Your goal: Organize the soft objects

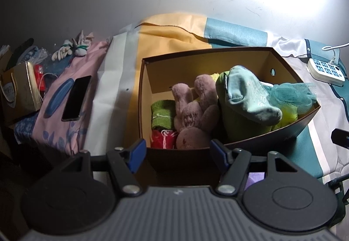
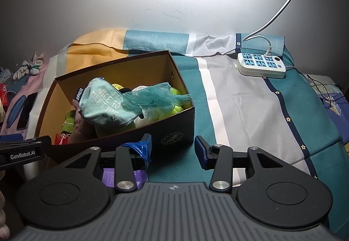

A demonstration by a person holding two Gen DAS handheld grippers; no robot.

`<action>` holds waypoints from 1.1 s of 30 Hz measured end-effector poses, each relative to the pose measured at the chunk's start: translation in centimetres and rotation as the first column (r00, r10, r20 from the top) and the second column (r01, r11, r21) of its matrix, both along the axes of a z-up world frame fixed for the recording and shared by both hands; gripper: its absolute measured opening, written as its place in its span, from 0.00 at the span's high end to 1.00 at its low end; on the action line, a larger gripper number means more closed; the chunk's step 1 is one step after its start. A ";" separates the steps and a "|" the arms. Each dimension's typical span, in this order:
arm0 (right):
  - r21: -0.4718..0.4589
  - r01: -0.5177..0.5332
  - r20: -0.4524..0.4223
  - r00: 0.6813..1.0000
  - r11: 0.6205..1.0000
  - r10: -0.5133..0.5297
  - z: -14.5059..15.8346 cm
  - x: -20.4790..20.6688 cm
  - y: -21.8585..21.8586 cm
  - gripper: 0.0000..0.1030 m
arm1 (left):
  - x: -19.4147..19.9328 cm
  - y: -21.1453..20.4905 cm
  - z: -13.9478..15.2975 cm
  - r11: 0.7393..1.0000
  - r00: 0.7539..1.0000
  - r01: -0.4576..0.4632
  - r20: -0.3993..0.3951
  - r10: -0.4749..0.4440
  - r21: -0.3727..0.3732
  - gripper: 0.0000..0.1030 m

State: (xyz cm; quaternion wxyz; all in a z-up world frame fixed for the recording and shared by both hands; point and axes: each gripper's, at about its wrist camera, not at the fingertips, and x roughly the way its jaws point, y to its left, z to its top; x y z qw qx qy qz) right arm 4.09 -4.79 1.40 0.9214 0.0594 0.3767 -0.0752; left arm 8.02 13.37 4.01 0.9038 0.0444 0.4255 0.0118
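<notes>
A dark cardboard box [image 1: 250, 142] with a tan inside sits on the striped bedspread. It holds a mauve plush rabbit [image 1: 194, 110], a green wristband [image 1: 162, 116], a red knit piece [image 1: 163, 141], a light teal sock [image 1: 250, 99] and a teal mesh puff [image 1: 292, 94]. My left gripper [image 1: 176, 151] is open and empty at the box's near wall. In the right wrist view the box [image 2: 174, 132] lies left of centre, with the sock [image 2: 104, 105] on top. My right gripper [image 2: 172, 147] is open and empty just outside the box's near right corner.
A black phone [image 1: 76, 97] and a small paper bag [image 1: 19, 92] lie left of the box on a pink cloth. White gloves [image 1: 69, 49] lie further back. A white power strip [image 2: 260, 64] with a cable sits at the back right. A wall stands behind.
</notes>
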 end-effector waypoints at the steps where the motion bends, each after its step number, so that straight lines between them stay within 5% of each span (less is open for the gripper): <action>1: 0.000 -0.001 0.001 1.000 1.000 0.001 0.0 0.0 0.0 0.73 | 0.0 0.0 0.0 1.000 1.000 0.000 0.000 0.000 0.000 0.34; 33: -0.002 -0.009 -0.010 1.000 1.000 0.009 -0.4 0.0 0.0 0.73 | -0.2 -0.5 -0.7 1.000 0.999 0.007 -0.041 -0.007 -0.006 0.34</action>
